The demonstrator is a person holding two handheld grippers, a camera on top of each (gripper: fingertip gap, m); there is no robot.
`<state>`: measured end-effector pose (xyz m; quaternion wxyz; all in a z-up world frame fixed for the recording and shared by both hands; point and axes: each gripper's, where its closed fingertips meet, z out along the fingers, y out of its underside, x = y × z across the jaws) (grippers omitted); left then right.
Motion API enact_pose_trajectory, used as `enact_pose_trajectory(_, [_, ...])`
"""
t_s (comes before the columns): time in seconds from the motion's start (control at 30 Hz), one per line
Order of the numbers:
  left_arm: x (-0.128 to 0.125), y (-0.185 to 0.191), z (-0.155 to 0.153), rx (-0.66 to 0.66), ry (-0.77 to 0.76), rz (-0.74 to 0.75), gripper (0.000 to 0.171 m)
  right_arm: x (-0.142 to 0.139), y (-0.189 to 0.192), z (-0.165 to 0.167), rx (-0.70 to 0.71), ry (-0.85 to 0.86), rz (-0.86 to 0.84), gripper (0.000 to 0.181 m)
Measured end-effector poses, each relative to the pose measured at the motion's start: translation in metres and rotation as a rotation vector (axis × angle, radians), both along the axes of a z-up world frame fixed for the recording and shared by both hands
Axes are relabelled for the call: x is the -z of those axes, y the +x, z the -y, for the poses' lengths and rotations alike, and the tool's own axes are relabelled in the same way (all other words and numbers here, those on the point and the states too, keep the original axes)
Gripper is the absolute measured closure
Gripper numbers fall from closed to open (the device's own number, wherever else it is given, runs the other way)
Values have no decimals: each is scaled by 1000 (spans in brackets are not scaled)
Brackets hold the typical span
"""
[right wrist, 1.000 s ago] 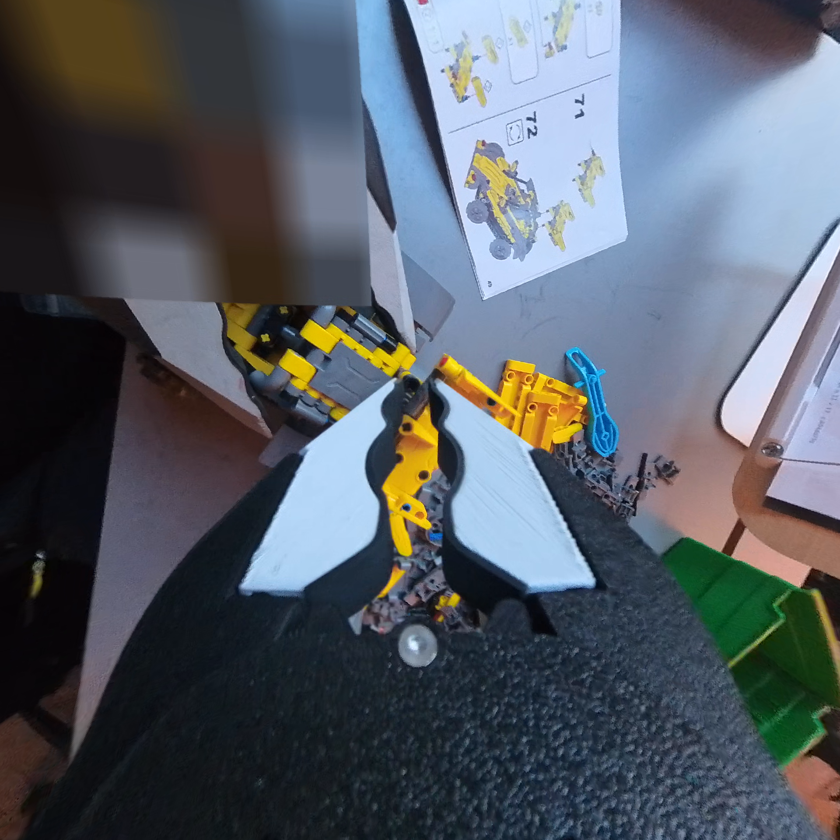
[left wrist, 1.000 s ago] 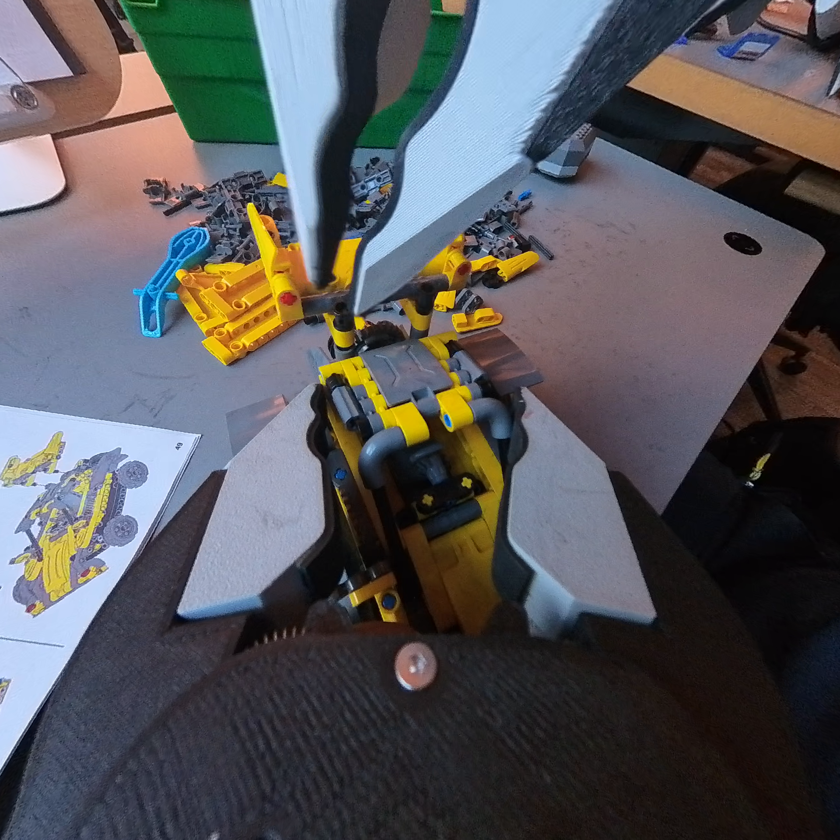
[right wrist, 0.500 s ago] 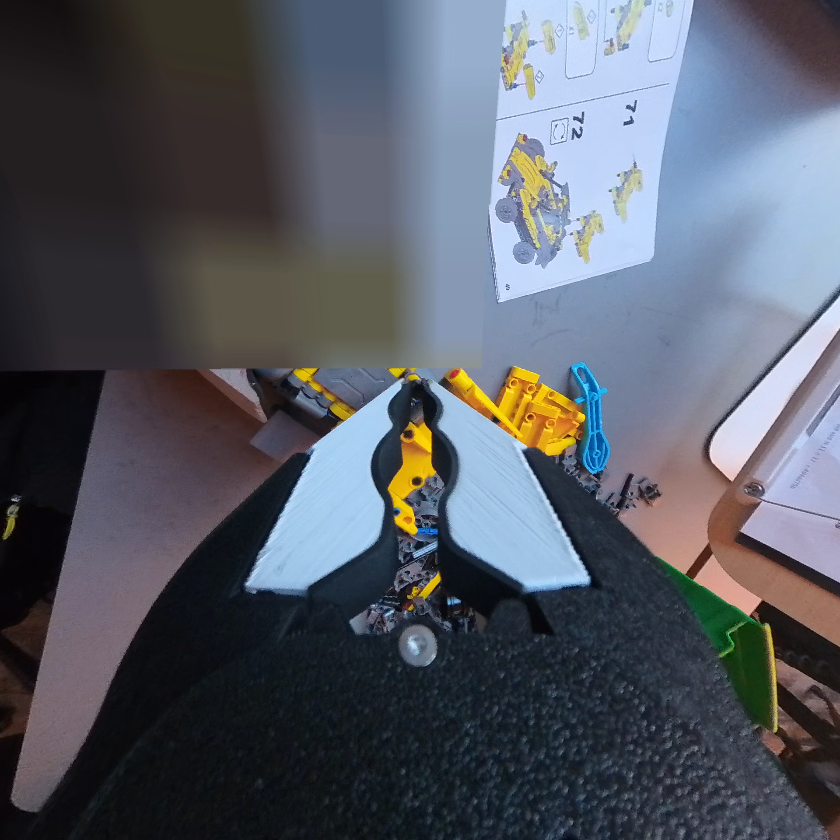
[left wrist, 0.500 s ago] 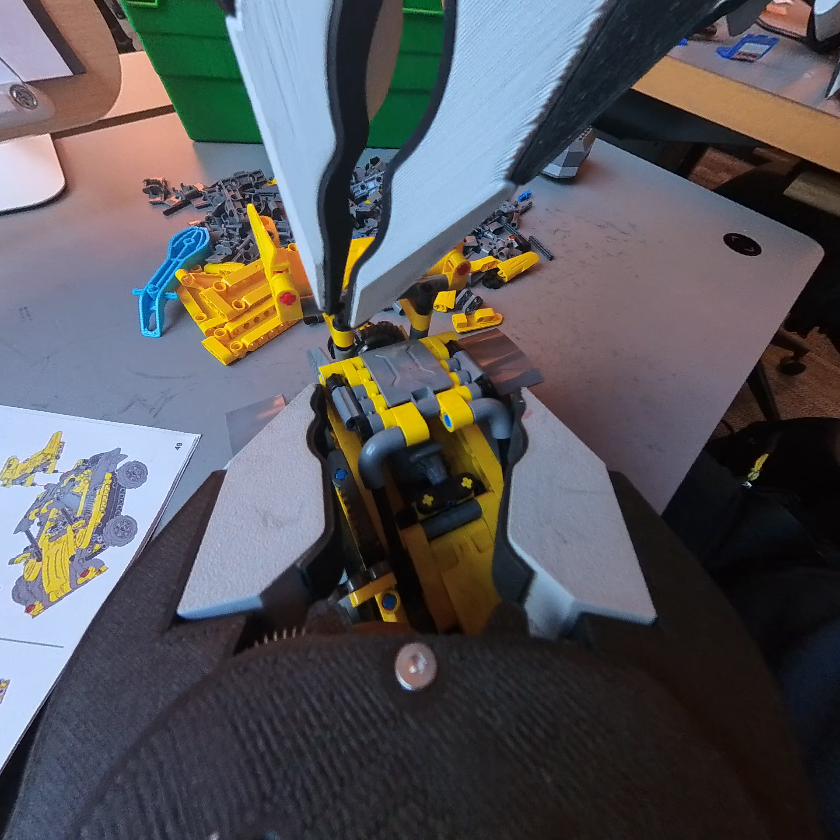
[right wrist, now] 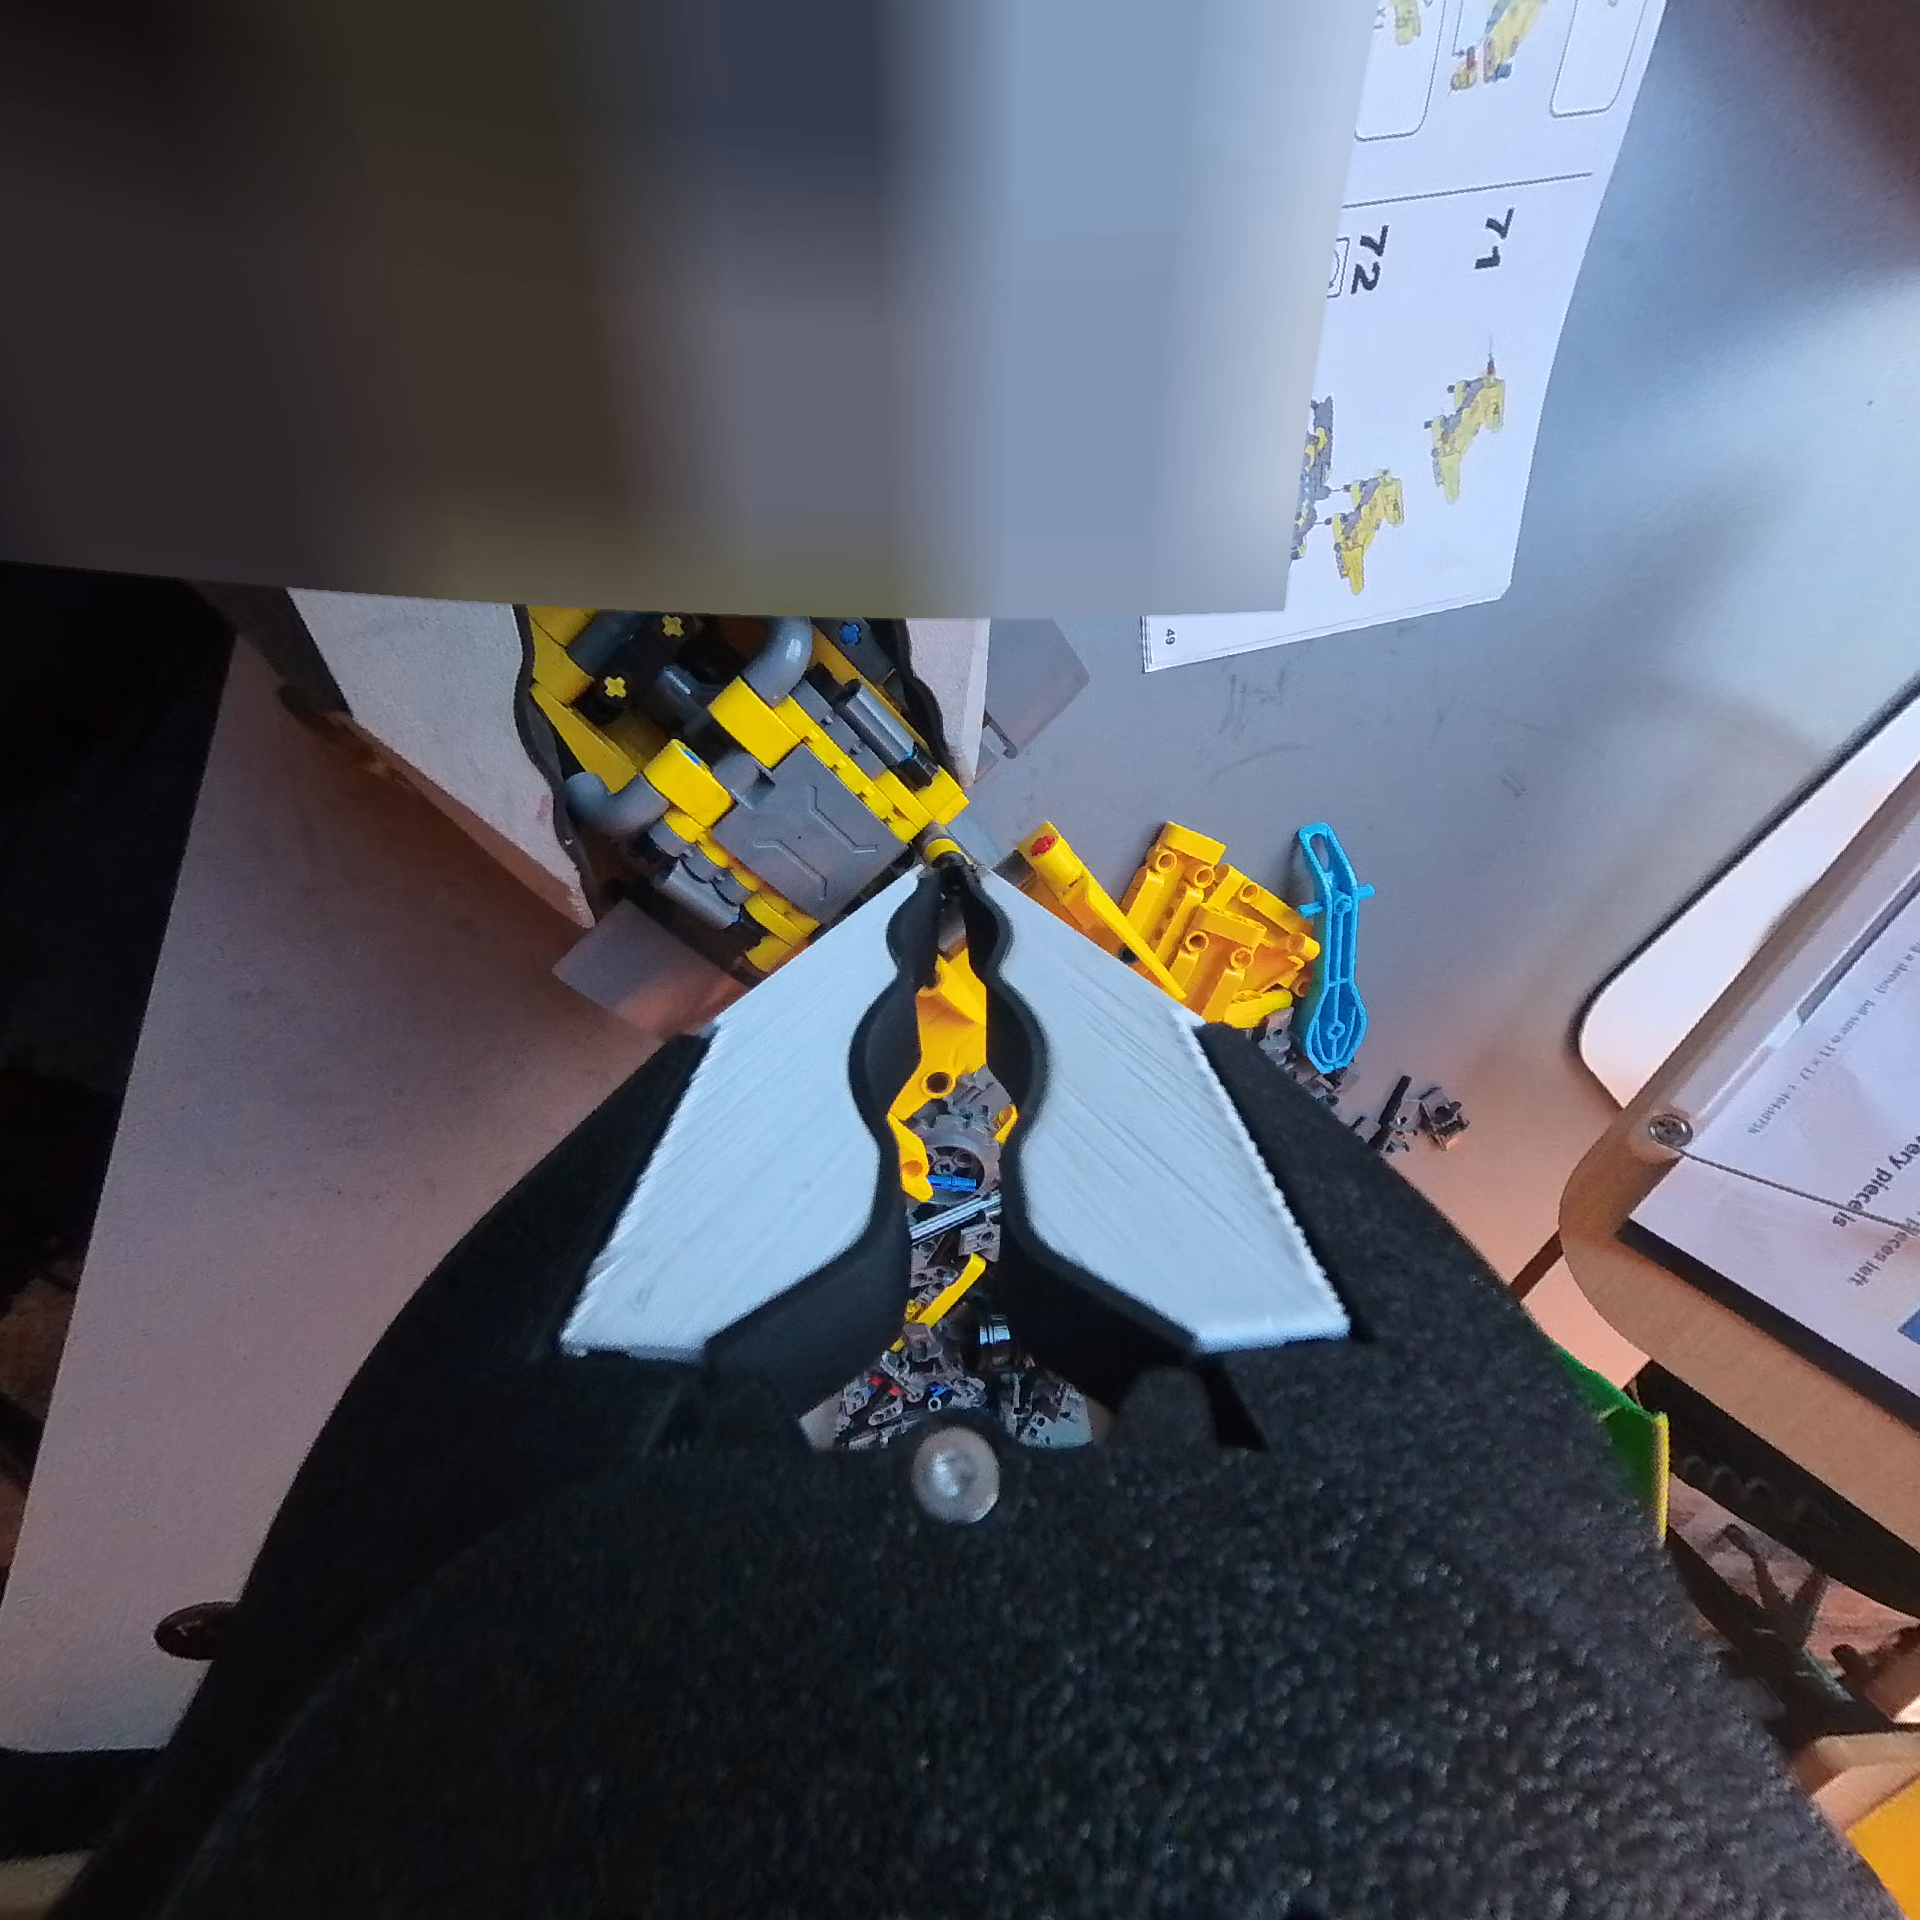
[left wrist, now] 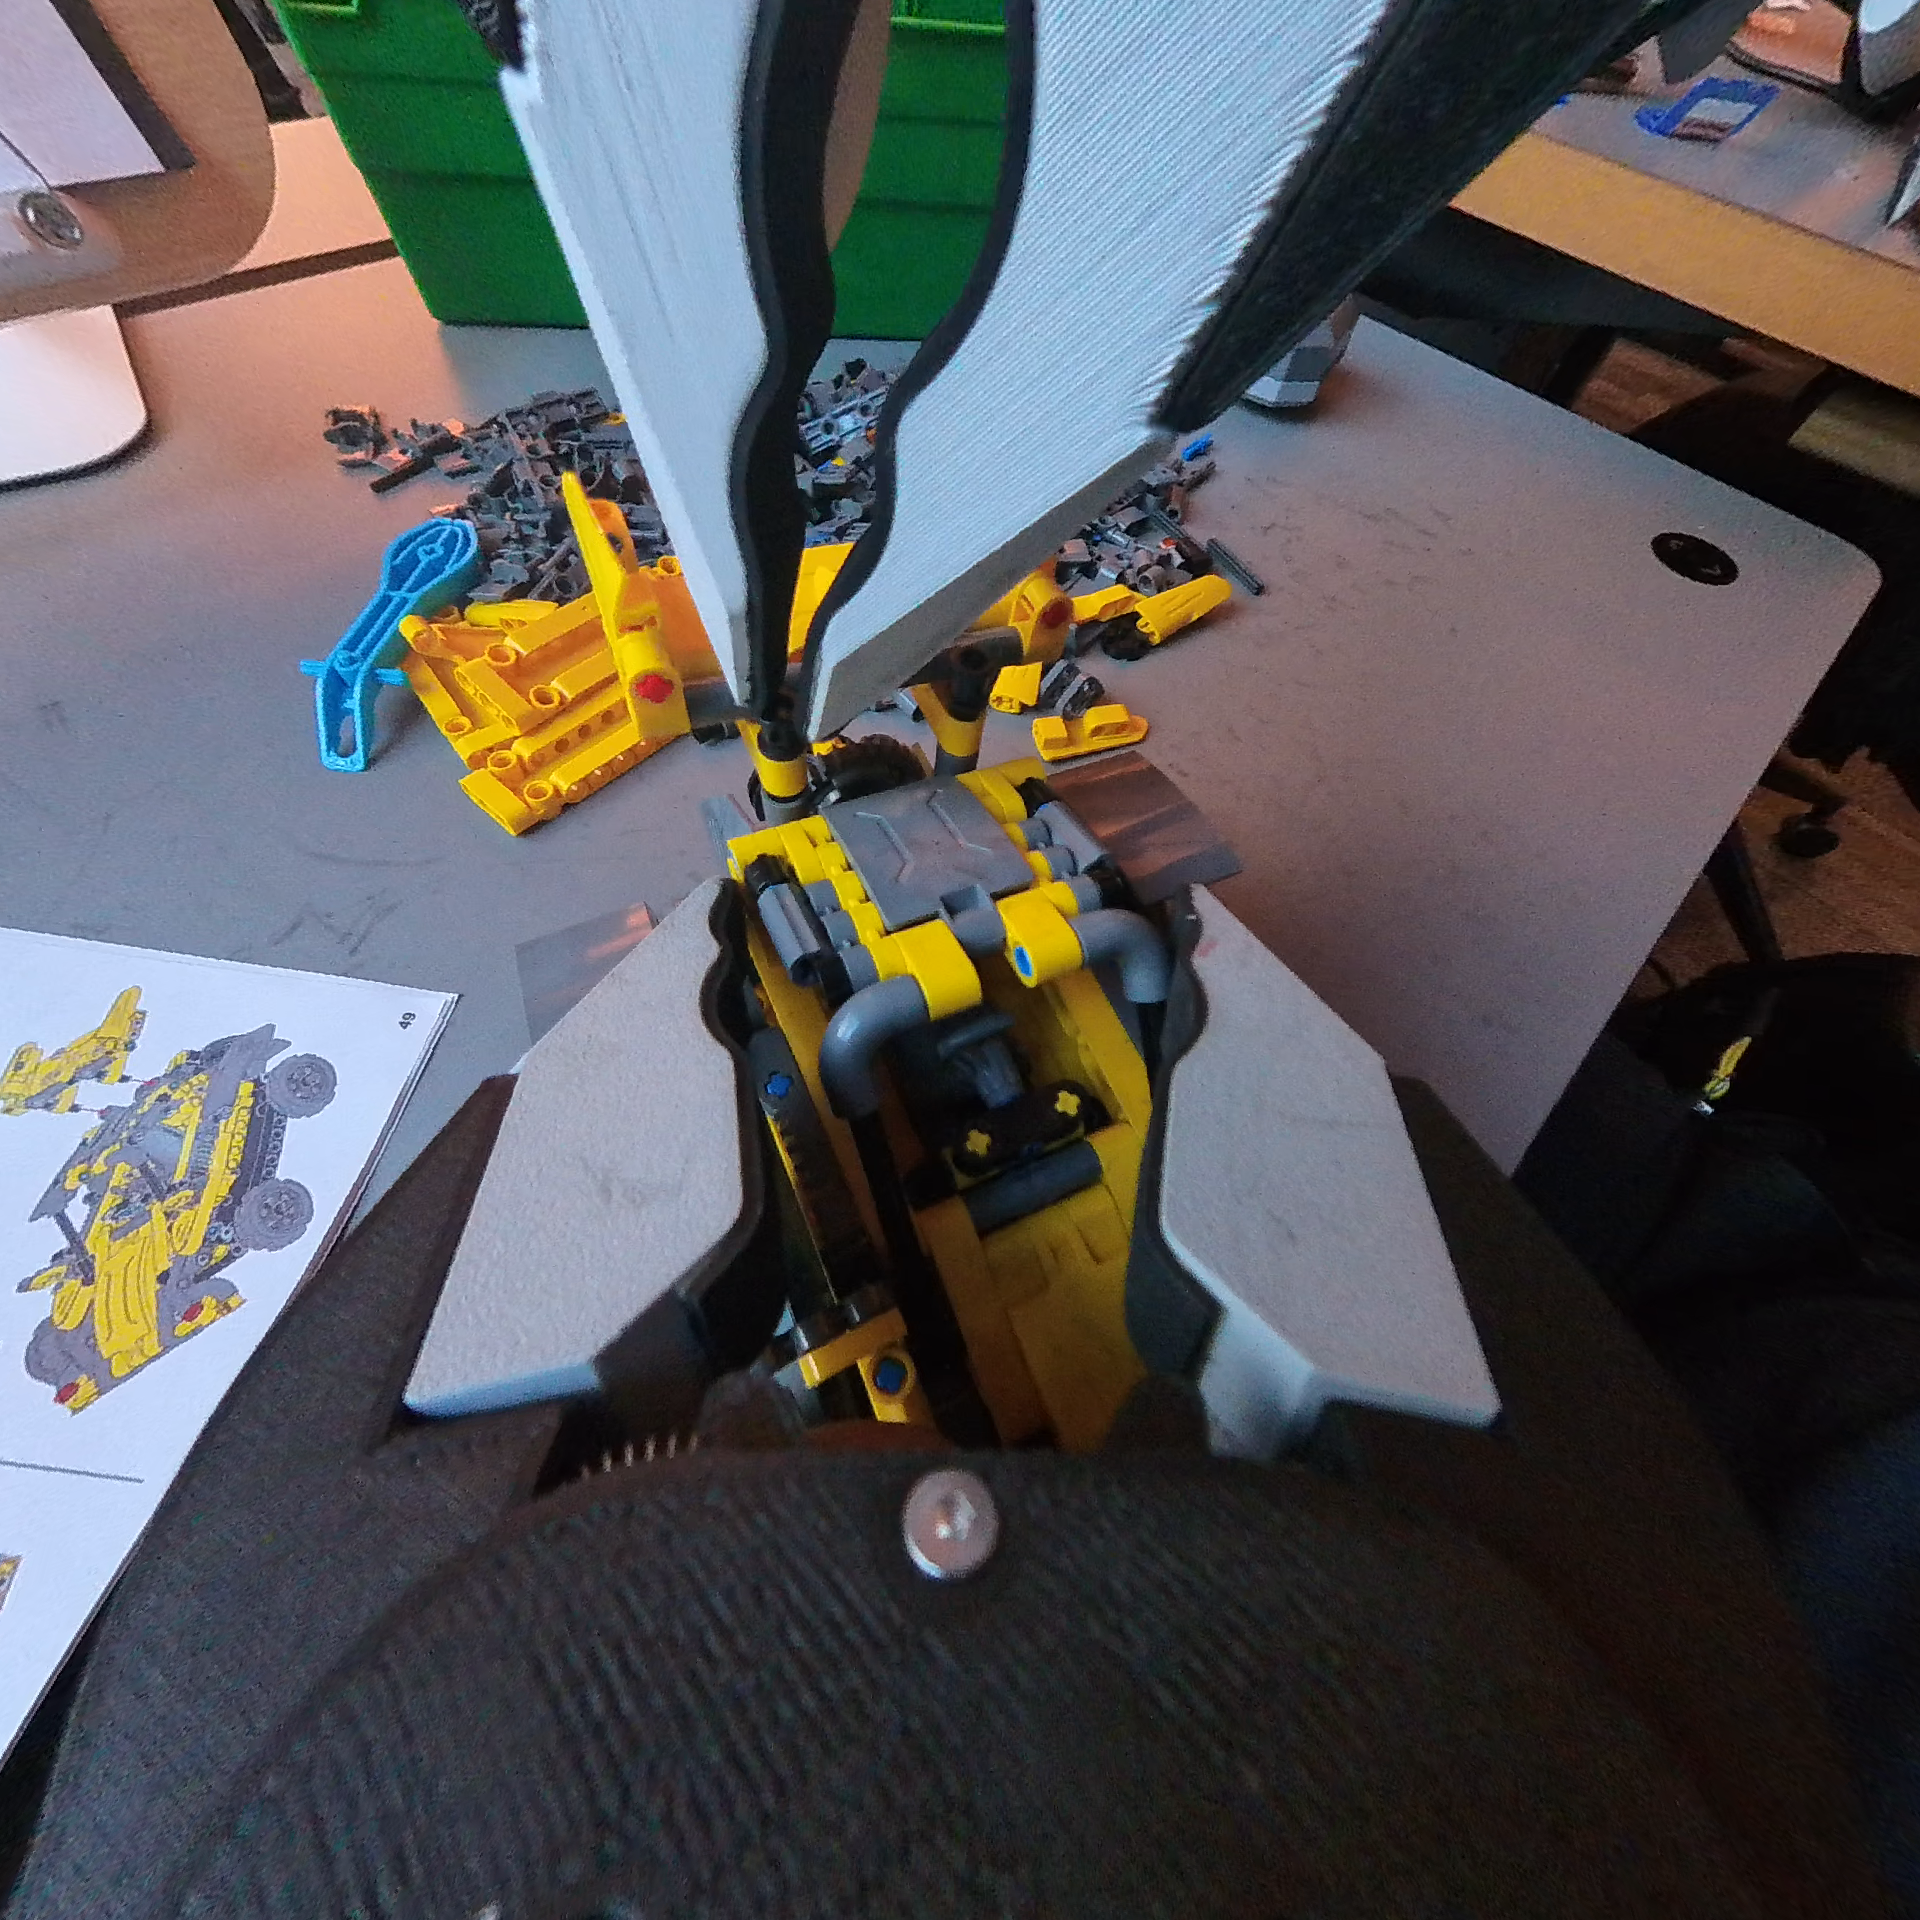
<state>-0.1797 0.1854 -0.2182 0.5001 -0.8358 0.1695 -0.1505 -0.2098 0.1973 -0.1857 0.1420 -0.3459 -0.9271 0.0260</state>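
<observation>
The left gripper (left wrist: 951, 935) is clamping its jaws on both sides of a yellow and grey brick-built vehicle (left wrist: 956, 1039), held above the grey bench (left wrist: 1455, 727), its long axis pointing away along the fingers. The right gripper (left wrist: 779, 717) is reaching in from the far side, jaws pinched closed on a small black and yellow pin (left wrist: 777, 758) at the vehicle's far end. Loose yellow bricks (left wrist: 551, 707) are lying beyond.
</observation>
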Motion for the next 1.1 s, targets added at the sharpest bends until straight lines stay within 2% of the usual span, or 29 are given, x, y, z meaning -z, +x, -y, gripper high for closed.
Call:
enact_pose_trajectory(0.03, [0, 0, 0, 4, 4, 2, 90, 0, 0, 0, 4, 0, 0, 177])
enact_pose_trajectory(0.17, [3, 3, 1, 15, 2, -63, 87, 2, -2, -1, 15, -12, -3, 177])
enact_pose_trajectory(0.27, [3, 0, -1, -2, -9, -55, 92, 3, -1, -1, 18, -33, 10, 181])
enact_pose_trajectory(0.43, [3, 0, -1, -5, -4, -45, 93, 3, -1, 0, 72, -187, 9, 181])
enact_pose_trajectory(0.57, [4, 0, -1, -2, -8, -37, 93, 5, -2, 4, 80, -231, -41, 181])
enact_pose_trajectory(0.8, [4, 0, -2, -1, -18, -32, 93, 6, -2, 1, 125, -228, 49, 181])
enact_pose_trajectory(0.9, [4, 0, -1, -1, -18, -32, 93, 5, -3, 2, 195, -299, 57, 181])
enact_pose_trajectory(1.03, [2, -1, -1, 1, 4, -35, 93, -2, -3, -1, 283, -382, -58, 181])
enact_pose_trajectory(1.1, [2, -1, -1, 5, 3, -36, 92, -17, -4, -7, 330, -403, -172, 180])
